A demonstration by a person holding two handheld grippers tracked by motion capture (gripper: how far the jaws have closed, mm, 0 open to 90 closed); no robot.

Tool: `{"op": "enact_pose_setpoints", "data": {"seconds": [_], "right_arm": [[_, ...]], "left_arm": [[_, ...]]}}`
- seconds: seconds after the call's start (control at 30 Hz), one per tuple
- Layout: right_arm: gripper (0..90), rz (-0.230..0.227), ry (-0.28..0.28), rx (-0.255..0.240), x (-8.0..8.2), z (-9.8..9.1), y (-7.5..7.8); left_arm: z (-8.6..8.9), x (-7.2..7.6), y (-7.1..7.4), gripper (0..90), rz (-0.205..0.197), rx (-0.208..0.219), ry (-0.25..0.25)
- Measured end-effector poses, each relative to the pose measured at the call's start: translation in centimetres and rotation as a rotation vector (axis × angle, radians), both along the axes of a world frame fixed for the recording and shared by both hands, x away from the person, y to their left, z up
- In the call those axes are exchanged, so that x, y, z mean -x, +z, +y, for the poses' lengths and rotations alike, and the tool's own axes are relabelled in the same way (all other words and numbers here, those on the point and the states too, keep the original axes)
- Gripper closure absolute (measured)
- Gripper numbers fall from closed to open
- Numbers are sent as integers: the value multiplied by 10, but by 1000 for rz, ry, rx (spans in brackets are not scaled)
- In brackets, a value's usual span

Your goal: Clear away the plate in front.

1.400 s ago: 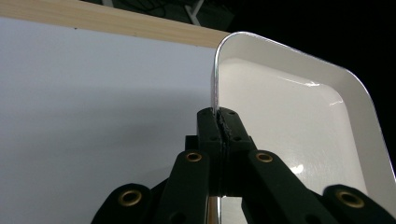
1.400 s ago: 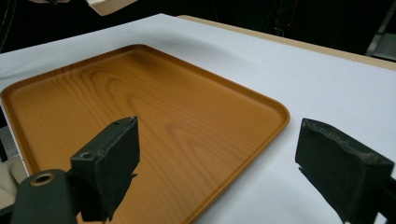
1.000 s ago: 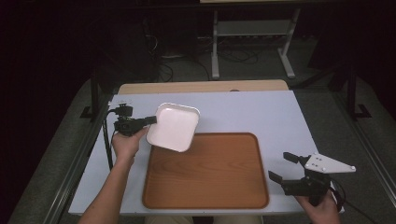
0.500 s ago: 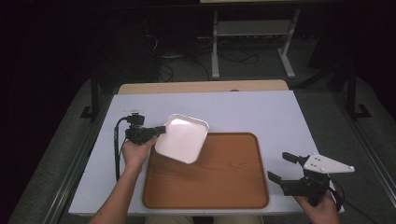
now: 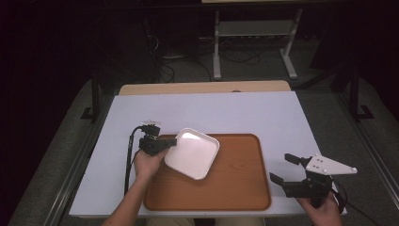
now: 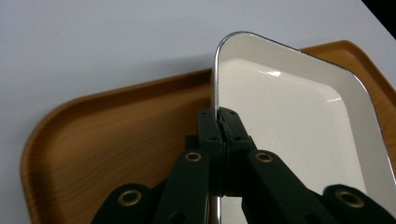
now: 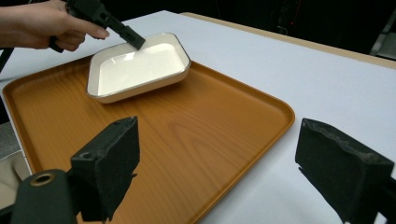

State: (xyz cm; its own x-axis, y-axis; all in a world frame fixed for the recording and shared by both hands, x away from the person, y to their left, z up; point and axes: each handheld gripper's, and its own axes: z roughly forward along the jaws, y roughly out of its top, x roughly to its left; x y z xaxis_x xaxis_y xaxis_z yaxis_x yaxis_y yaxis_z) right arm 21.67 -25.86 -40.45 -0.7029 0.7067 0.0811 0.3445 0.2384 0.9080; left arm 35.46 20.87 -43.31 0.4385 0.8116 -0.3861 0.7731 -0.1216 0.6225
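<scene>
Nearest me in the high view, my right gripper sits at the near right corner of the table, its jaws spread wide with nothing between them; a grey plate rides on top and the hand grips it from below. In the right gripper view I see the same gap: the two black pads stand well apart, and between and beyond them lies the tray, its right edge running out ahead of the fingers. A little farther off on my left, the left hand holds the left gripper over the tray's left edge. Its jaws are pinched together on the rim of the dish, clamping the wall at the dish's left side. In the left gripper view the fingertips meet on that thin rim, with the dish stretching away to the right of the fingers and the tray below and to their left. The dish is white and rectangular with rounded corners, tilted, over the tray's far left part; I cannot tell whether its low side touches the wood. Beyond the fingers the white table runs on to a bare wooden strip at its far edge.
</scene>
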Motion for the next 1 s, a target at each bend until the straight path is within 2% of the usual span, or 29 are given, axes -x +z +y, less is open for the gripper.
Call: {"op": "enact_pose_setpoints", "data": {"seconds": [0.4,0.47,0.53,0.63,0.7,0.8,0.9,1.0], "right_arm": [[130,1,3,7,0,1,0],[130,1,4,10,0,2,0],[131,0,1,8,0,1,0],[130,4,1,8,-1,2,0],[131,4,2,10,0,2,0],[130,3,3,8,0,3,0],[130,3,3,11,-1,3,-1],[130,8,3,12,-1,4,-1]], "left_arm": [[-9,10,-7,891,21,-38,31],[-11,14,-8,890,34,-73,48],[-11,20,-9,887,36,-74,70],[-13,23,-10,878,38,-77,72],[-16,30,-10,862,20,-116,79],[-18,38,-9,786,0,-122,78],[-19,43,-9,761,-10,-131,65],[-17,51,-8,728,-16,-118,60]]}}
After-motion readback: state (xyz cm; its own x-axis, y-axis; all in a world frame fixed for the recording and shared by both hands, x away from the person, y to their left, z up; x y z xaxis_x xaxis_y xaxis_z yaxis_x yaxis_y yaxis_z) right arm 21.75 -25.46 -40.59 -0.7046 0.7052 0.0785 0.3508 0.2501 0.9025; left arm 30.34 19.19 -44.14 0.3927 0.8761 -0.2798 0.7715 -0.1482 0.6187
